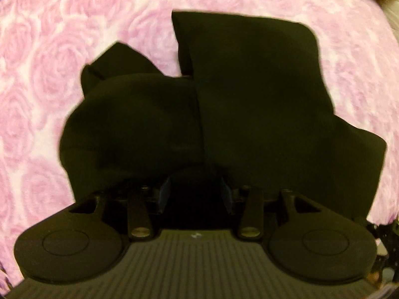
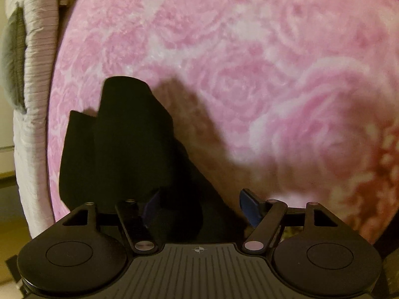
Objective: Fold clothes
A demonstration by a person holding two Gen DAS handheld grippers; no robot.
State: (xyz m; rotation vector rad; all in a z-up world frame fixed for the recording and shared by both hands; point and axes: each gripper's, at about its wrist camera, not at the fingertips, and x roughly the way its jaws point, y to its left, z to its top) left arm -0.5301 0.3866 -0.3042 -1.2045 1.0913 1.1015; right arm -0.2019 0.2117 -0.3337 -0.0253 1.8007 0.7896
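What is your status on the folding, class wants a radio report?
Left gripper over black garment, grip unclear. Right gripper open at its edge. Garment partly folded on pink rose blanket. Nothing in the way.

We see a bed (image 1: 37, 79) under a pink rose-patterned blanket (image 2: 249, 62) (plush-looking), a black garment (image 1: 249, 87) lying on it.

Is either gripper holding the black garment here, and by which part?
Cannot be told. The black garment fills the space between both grippers' fingers, left gripper and right gripper, but dark cloth hides any contact.
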